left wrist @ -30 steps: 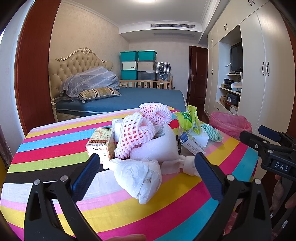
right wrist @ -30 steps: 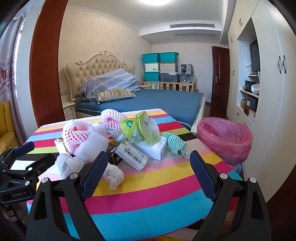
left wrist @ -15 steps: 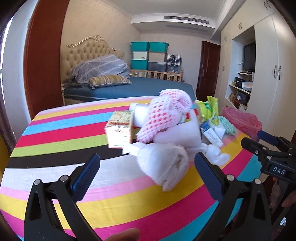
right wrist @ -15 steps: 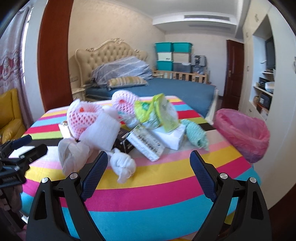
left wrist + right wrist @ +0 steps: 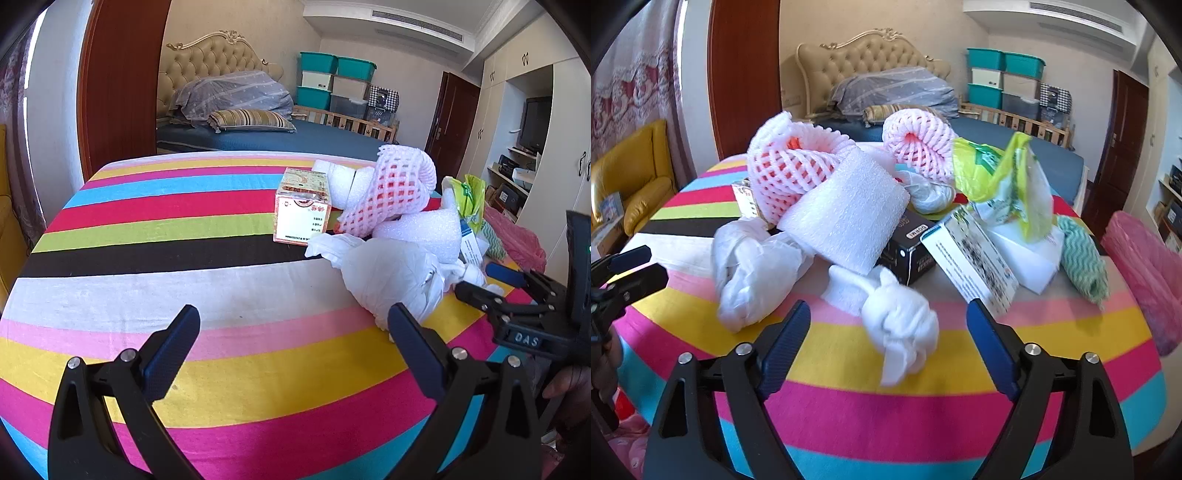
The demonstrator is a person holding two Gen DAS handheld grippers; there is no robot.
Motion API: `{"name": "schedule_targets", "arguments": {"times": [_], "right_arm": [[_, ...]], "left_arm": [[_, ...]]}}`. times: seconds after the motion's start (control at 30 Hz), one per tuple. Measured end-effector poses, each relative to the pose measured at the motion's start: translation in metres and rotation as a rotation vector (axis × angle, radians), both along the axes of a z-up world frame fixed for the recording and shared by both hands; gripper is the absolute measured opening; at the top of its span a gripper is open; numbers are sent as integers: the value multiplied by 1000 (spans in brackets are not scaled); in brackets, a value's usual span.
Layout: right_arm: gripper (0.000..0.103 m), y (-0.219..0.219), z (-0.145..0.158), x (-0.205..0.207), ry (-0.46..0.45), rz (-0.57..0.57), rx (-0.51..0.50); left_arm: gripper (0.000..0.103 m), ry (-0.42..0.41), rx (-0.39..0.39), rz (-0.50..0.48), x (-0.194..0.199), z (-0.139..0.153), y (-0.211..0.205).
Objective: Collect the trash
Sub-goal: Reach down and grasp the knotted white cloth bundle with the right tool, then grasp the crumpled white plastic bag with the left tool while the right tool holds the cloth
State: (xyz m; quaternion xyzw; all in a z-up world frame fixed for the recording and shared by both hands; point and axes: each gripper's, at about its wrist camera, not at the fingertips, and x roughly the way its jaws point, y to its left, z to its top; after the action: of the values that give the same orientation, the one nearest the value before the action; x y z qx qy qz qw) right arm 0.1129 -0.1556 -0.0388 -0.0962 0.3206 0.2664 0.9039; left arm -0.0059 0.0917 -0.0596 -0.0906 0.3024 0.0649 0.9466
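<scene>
Right wrist view: knotted white wad [image 5: 899,317] nearer; right fingers [image 5: 888,349] closing, empty; left released.

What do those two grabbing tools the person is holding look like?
Each claw is a black plastic frame with two long arms, silver rivets at the joints and dark blue textured pads on the inner faces. That goes for the left claw and the right claw. The right one carries a small label reading "DAS" in the left view.

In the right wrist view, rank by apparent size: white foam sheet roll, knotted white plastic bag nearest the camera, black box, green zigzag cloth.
1. White foam sheet roll
2. Knotted white plastic bag, nearest, so perhaps overstated
3. Green zigzag cloth
4. Black box, partly hidden; unsure against the cloth
</scene>
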Motion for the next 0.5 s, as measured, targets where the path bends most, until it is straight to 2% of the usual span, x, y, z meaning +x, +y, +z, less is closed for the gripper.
{"name": "schedule_targets", "arguments": {"times": [0.07, 0.13, 0.23, 0.37, 0.5], "right_arm": [[74, 4, -3, 8, 27, 15, -23], [54, 4, -6, 14, 61, 24, -29], [38, -5, -8, 12, 70, 30, -19], [34, -29, -6, 4, 66, 21, 39], [34, -52, 0, -6, 47, 5, 78]], "left_arm": [[98, -5, 26, -14, -1, 3, -7], [98, 0, 65, -33, 3, 5, -18], [98, 20, 132, -85, 8, 6, -38], [98, 58, 119, -164, 21, 5, -58], [98, 41, 115, -156, 35, 8, -73]]}}
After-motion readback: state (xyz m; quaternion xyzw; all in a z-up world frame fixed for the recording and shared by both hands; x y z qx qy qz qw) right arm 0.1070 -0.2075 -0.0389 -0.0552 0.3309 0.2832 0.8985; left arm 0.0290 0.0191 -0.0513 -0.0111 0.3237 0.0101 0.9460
